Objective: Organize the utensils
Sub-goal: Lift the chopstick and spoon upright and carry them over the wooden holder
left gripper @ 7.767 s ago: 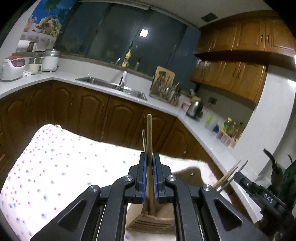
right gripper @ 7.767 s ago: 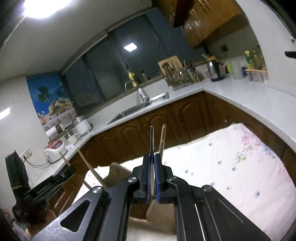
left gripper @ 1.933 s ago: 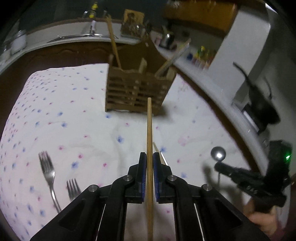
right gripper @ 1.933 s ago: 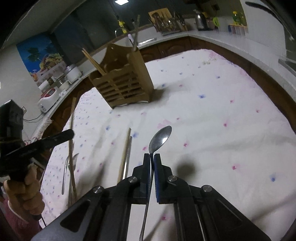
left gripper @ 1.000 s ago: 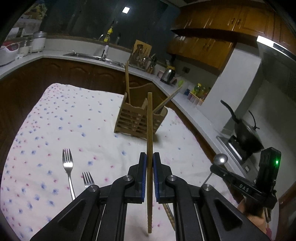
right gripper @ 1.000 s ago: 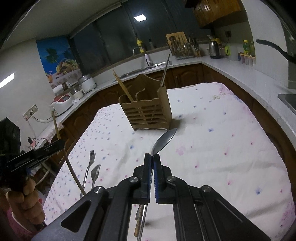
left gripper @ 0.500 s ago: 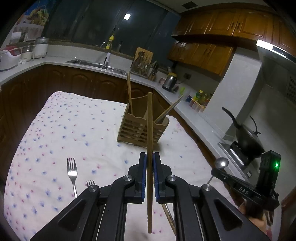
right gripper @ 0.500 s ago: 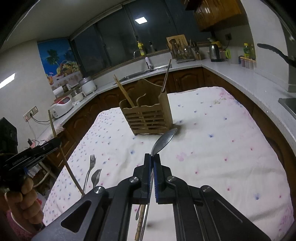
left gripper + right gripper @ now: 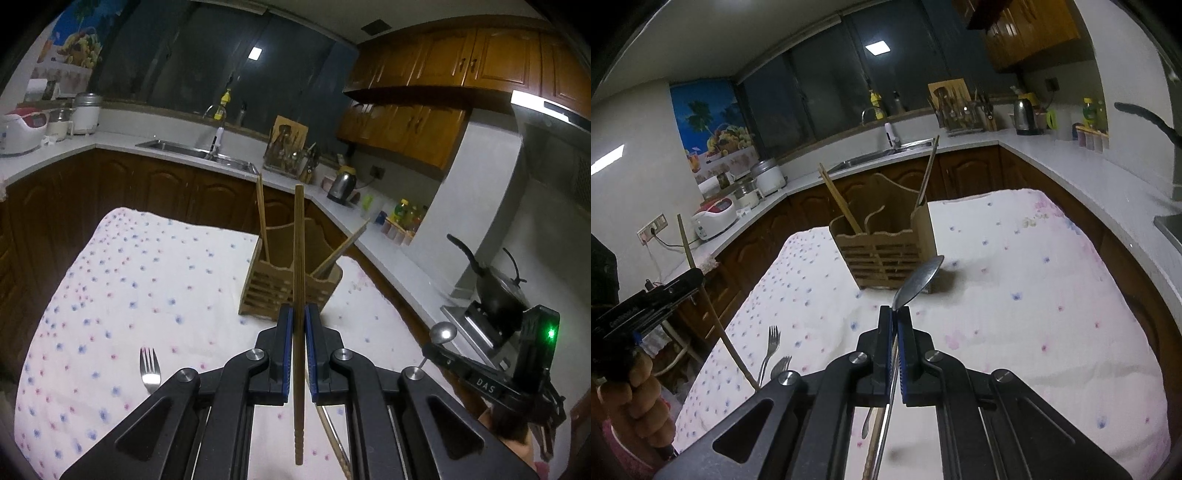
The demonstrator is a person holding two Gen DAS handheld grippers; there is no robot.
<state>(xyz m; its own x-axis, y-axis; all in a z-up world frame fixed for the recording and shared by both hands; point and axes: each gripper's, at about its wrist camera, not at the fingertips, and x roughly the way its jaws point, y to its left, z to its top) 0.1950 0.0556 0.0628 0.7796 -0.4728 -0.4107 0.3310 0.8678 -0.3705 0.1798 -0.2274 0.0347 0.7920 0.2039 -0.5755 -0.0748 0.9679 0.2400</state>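
Above the flower-printed tablecloth [image 9: 155, 273], the left gripper [image 9: 299, 350] is clamped on a wooden chopstick [image 9: 298, 295] held upright, and the right gripper [image 9: 894, 347] is clamped on a metal spoon [image 9: 918, 282], its shiny bowl pointing at the slatted wooden utensil holder [image 9: 886, 251]. Only the right wrist view shows two forks [image 9: 770, 354] side by side and the hand [image 9: 635, 406] gripping the left tool; the left wrist view shows one fork [image 9: 149, 367], the other hidden behind the gripper. Two chopsticks lean out of the holder's compartments. One more chopstick [image 9: 332, 439] lies on the cloth below the grippers.
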